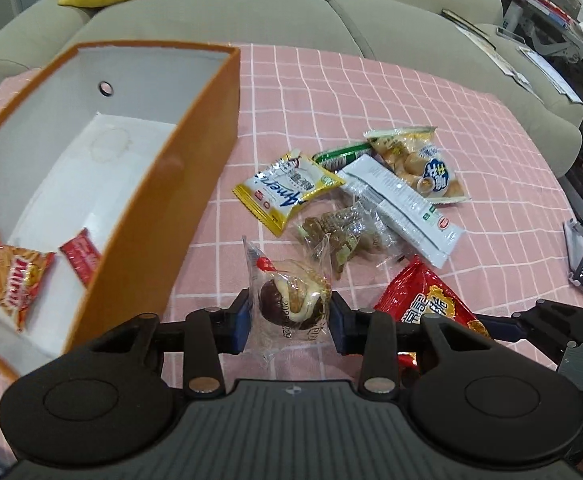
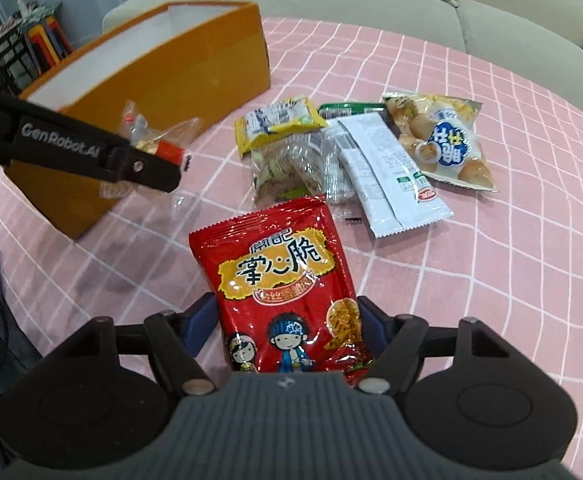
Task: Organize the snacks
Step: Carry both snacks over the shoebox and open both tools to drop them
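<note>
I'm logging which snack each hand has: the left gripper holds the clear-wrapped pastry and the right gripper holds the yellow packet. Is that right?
Not quite. The right gripper holds the red snack bag, as the right wrist view shows; the yellow packet lies on the tablecloth. The left gripper does hold the clear-wrapped pastry.

Even indoor light, fisheye-bent edges (slight blur)

Left tongs (image 1: 290, 316) angled steeply down, pads clamped on load; right tongs (image 2: 289, 330) likewise, gripping.
</note>
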Tool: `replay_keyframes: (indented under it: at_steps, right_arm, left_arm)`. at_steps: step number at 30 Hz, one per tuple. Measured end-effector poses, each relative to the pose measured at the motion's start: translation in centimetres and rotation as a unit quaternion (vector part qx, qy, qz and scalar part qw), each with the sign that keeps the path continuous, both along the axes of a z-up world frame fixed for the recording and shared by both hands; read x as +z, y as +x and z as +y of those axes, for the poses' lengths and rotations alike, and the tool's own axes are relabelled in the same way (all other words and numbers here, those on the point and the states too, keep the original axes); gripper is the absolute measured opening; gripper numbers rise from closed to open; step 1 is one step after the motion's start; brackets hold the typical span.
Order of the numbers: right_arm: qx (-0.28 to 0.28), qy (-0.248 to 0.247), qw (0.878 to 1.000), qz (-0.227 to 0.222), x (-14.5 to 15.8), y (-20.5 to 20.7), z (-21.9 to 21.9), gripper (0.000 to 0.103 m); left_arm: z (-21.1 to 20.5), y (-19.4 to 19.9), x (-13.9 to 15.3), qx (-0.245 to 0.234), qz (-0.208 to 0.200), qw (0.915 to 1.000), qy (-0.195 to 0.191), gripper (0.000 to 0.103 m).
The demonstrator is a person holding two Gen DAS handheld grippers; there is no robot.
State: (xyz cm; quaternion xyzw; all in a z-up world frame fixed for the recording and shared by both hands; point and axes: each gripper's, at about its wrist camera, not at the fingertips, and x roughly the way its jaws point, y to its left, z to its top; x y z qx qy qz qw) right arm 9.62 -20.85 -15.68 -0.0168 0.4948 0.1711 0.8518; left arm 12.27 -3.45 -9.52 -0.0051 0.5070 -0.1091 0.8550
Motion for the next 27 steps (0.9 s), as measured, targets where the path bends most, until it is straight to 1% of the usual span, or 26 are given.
replay_keyframes:
  at_steps: [4, 8, 13, 16, 18, 20, 22, 24, 27]
  right_arm:
    - [-0.018, 0.014, 1.0, -0.02, 2.0, -0.6, -0.3, 0.071]
    - [-0.022, 0.026, 0.998, -0.045, 4.3, -0.6, -0.1, 0.071]
    - [-0.007, 0.031, 0.996, -0.078, 7.2, 0.7, 2.0, 0.071]
    - [0.015, 0.035, 0.994, -0.1, 9.1, 2.0, 4.1, 0.071]
    - [0.032, 0.037, 0.992, -0.113, 10.1, 2.9, 5.8, 0.071]
    - [0.052, 0.036, 0.99, -0.128, 11.1, 4.0, 7.8, 0.071]
    - [0.067, 0.039, 0.987, -0.14, 12.0, 5.1, 9.7, 0.071]
    - [0.076, 0.043, 0.986, -0.145, 12.6, 6.6, 11.5, 0.071]
    - [0.096, 0.045, 0.984, -0.143, 13.1, 8.7, 13.8, 0.071]
  left_arm:
    - [0.4, -1.0, 1.8, -0.001, -0.019, 0.9998, -0.005, 0.044]
    - [1.1, -1.7, 3.7, 0.004, -0.033, 0.9994, -0.006, 0.044]
    - [3.5, -2.0, 6.6, 0.02, -0.065, 0.9975, -0.017, 0.044]
    - [5.8, -1.7, 8.0, 0.042, -0.077, 0.9961, -0.01, 0.044]
    - [7.6, -1.2, 8.6, 0.056, -0.077, 0.9955, -0.005, 0.044]
    - [9.5, -0.7, 8.8, 0.069, -0.069, 0.9953, -0.005, 0.044]
    - [10.9, -0.1, 8.7, 0.077, -0.059, 0.9953, 0.004, 0.044]
    - [12.1, 0.4, 8.5, 0.081, -0.046, 0.9955, 0.019, 0.044]
    - [13.5, 1.6, 7.9, 0.08, -0.02, 0.9963, 0.022, 0.044]
